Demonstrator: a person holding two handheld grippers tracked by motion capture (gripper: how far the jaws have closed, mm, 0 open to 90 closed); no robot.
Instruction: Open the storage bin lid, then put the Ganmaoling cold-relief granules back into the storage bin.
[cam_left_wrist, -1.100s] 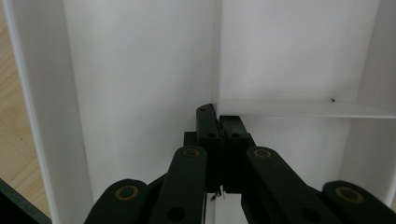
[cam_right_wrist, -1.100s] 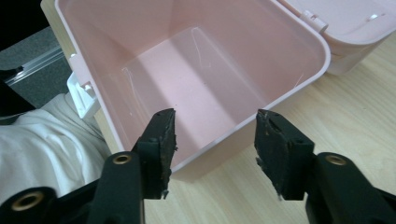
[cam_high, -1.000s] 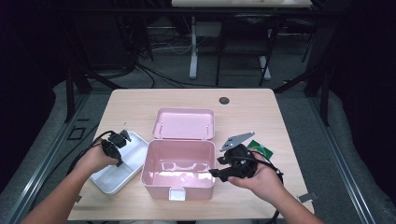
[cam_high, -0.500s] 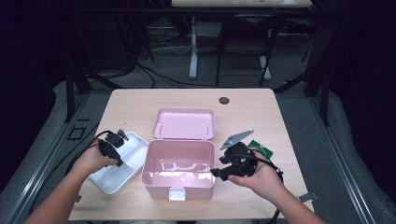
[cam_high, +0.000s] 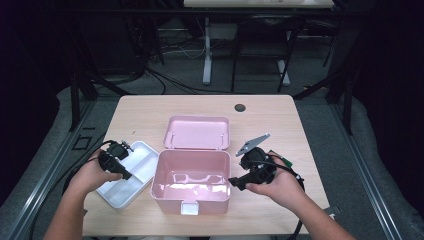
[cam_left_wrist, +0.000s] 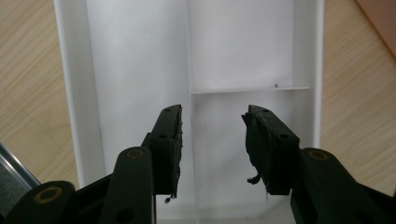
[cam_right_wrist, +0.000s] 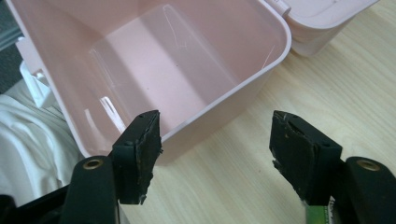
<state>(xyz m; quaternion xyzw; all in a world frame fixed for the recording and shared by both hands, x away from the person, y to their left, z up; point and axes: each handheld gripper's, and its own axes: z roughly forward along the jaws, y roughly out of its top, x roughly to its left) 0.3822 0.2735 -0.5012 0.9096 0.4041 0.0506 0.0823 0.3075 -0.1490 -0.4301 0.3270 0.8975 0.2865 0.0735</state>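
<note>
Hovering over white tray: left gripper, jaws just opened, empty. Right gripper, jaws just widening, straddles nothing beside pink box. Risk: right jaw catching box rim, shoving it into tray.

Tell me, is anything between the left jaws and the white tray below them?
Nothing visible is. The left gripper has just been opening its jaws, with nothing between them, above the white tray. Its compartments look bare.
</note>
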